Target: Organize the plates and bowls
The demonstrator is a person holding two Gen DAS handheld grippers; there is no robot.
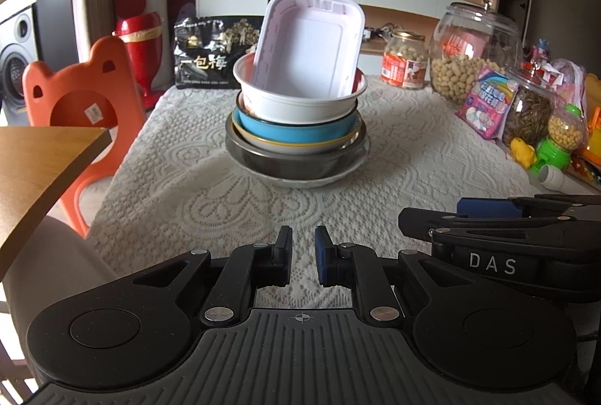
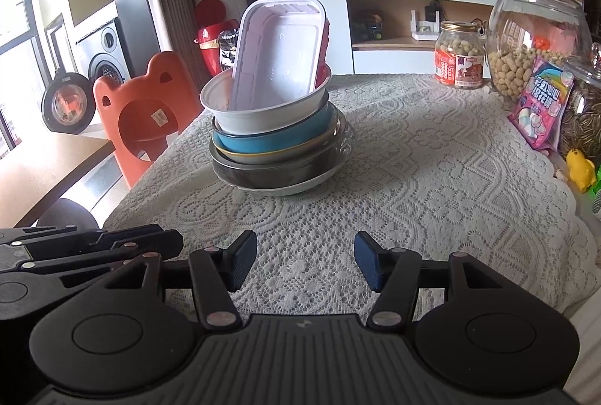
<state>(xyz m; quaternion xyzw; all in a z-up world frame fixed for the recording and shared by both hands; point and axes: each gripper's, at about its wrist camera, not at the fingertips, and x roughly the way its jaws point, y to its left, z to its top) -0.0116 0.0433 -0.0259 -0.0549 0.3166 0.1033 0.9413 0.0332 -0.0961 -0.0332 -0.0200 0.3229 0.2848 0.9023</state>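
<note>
White tray (image 1: 308, 48) stands on end in bowls (image 1: 296, 138); left claw (image 1: 303, 254) narrow (empty), right claw (image 2: 306, 260) wide.

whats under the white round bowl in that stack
Under the white bowl sit a blue bowl, a yellow-rimmed dish, a dark metal bowl and a pale plate at the bottom. Their insides are covered, so anything in them is hidden.
</note>
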